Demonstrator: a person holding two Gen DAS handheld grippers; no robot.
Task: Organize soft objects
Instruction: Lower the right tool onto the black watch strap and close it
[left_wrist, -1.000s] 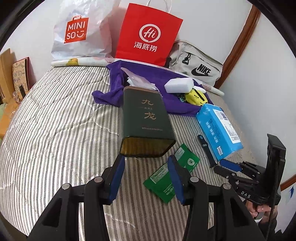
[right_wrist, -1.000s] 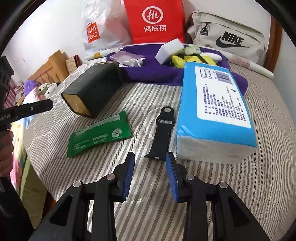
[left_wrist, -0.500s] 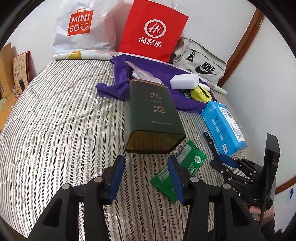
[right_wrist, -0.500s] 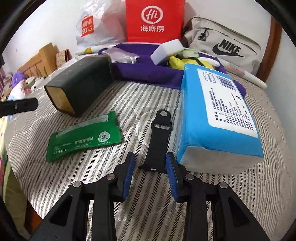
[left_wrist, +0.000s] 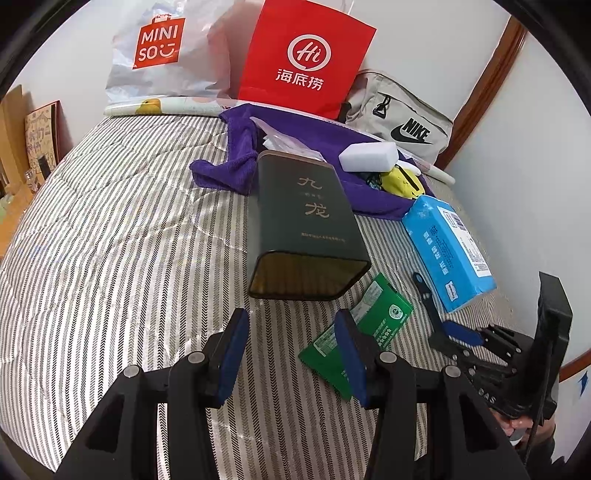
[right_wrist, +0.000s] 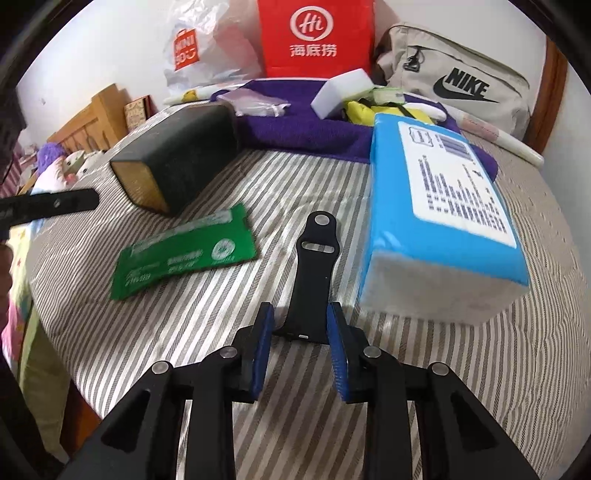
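Your right gripper (right_wrist: 300, 338) sits with its jaws apart around the near end of the black watch strap (right_wrist: 314, 271), not yet clamped, while your left gripper (left_wrist: 291, 345) hangs open and empty just short of the dark green tin (left_wrist: 303, 225). Judging by the spread, little is sorted: the green sachet (right_wrist: 184, 253) and blue tissue pack (right_wrist: 439, 218) lie loose on the striped bed (right_wrist: 546, 325), with other soft things on the far purple cloth (right_wrist: 295, 129). The strap lies flat between sachet and tissue pack, long axis near to far, its buttoned end pointing away from you.
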